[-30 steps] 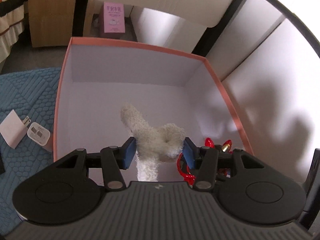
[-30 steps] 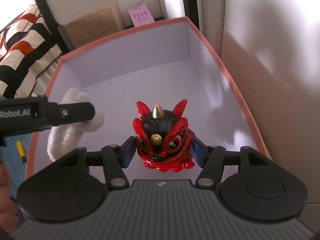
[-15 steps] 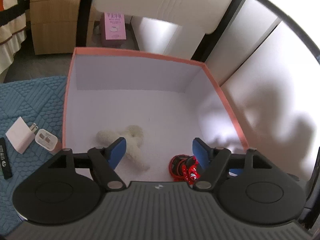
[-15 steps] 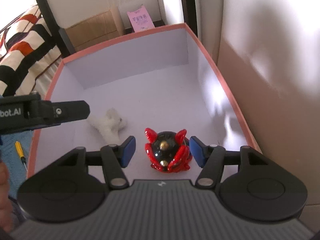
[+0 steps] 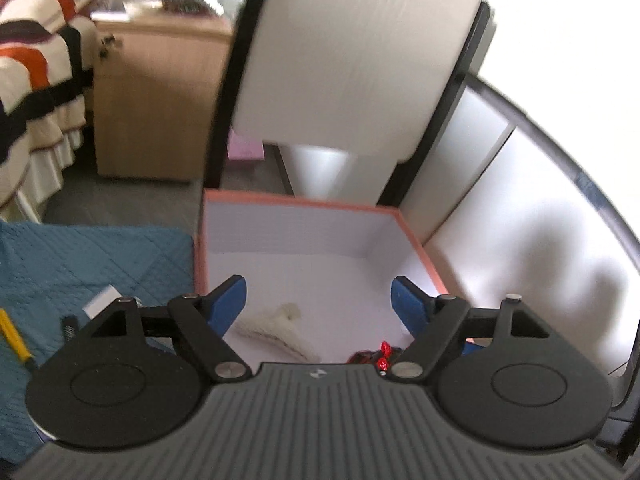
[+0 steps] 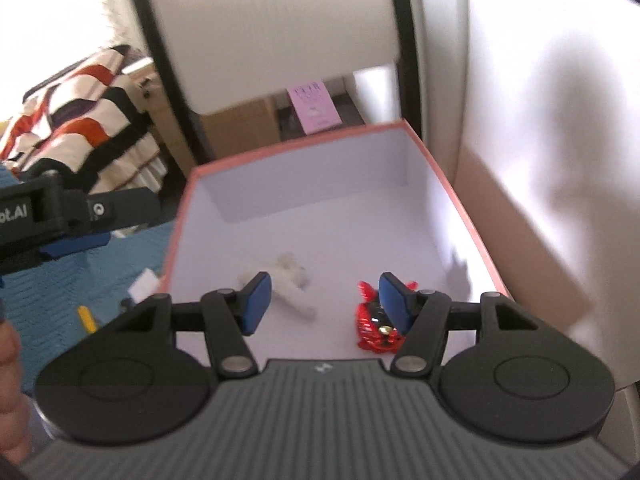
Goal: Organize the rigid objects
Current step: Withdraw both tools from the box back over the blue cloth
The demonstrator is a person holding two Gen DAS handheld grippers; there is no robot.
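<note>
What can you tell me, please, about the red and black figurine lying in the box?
The red and black figurine is a small, glossy, hard-looking toy: black body, red spiky fins, gold spots. It lies on the white floor of the pink-rimmed box, near the front right, apart from the white plush. Nothing grips it; the right gripper hangs open above, one pad partly hiding it. The left wrist view shows only its top edge.

The open box [image 6: 460,200] is sitting on the floor against a wall panel [image 6: 540,160] on its right. Inside it, a plush toy [image 6: 294,280] is lying left of a lion-head figurine [image 6: 370,326], the two apart. A quilted mat [image 5: 92,256] is lying left of the box, bearing a charger [image 5: 102,300] and a screwdriver [image 5: 14,336]. A cabinet [image 5: 160,108] is standing behind the mat.
</note>
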